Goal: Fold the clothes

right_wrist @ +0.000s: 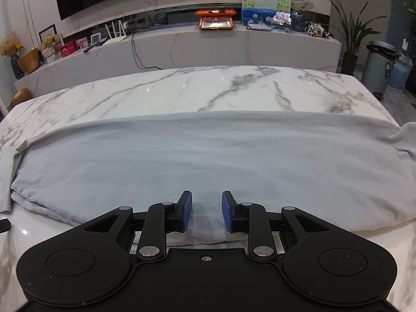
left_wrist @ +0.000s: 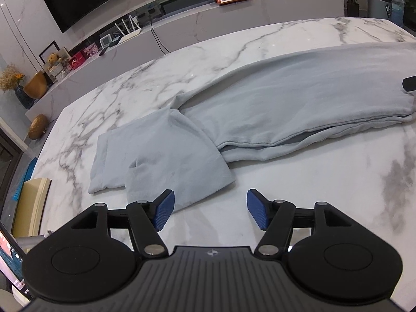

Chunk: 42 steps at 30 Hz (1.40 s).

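Light grey sweatpants lie folded lengthwise on the white marble table, with the leg ends doubled over at the near left. My left gripper is open and empty, just in front of those leg ends. In the right wrist view the same pants stretch across the table. My right gripper is open, with its blue pads over the near edge of the cloth and not closed on it. A black tip of the right gripper shows at the right edge.
A long marble TV shelf with a TV, router, orange case and ornaments stands beyond the table. A grey bin and a plant stand at the far right. A cream object and a phone screen lie off the table's left edge.
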Available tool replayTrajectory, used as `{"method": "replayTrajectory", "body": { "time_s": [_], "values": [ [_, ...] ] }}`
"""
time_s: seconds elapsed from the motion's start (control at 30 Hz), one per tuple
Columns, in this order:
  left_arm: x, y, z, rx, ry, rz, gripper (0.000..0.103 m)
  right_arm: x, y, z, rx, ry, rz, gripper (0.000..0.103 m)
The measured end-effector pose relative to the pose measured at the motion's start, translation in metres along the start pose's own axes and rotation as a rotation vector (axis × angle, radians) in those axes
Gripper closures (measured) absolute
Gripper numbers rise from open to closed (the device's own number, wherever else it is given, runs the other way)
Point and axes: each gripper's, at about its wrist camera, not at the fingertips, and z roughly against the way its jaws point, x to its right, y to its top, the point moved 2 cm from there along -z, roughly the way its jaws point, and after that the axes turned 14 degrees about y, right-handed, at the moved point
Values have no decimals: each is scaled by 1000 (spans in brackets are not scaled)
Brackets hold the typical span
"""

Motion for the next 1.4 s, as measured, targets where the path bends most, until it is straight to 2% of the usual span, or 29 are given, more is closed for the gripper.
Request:
{"method": "replayTrajectory", "body": {
  "time_s": [0.33, 0.63, 0.73, 0.8, 0.87, 1.0, 1.13, 1.33, 1.4],
  "values": [
    [-3, -2, -2, 13, 27, 3, 43, -5, 1, -4, -9, 22, 16, 79],
    [-3, -1, -3, 40, -6, 6, 42, -4, 1, -3, -9, 27, 15, 79],
    [-10, -1, -6, 36, -80, 70, 65, -4, 2, -3, -11, 27, 14, 79],
    [-16, 1, -7, 33, -111, 110, 88, -3, 2, -4, -13, 27, 14, 79],
    [-23, 5, -6, 44, -117, 128, 101, -3, 2, -5, -16, 28, 15, 79],
    [-43, 19, 1, 77, -111, 159, 101, -3, 2, -5, -16, 27, 12, 79],
    [-79, 45, 2, 101, -48, 202, 101, -1, -3, 5, -21, 34, 18, 79],
    [-123, 75, -48, -13, 55, 215, 100, -2, 0, 1, -25, 36, 17, 79],
    [-133, 79, -73, -69, 118, 203, 95, -2, 0, 0, -29, 36, 20, 79]
  ]
}}
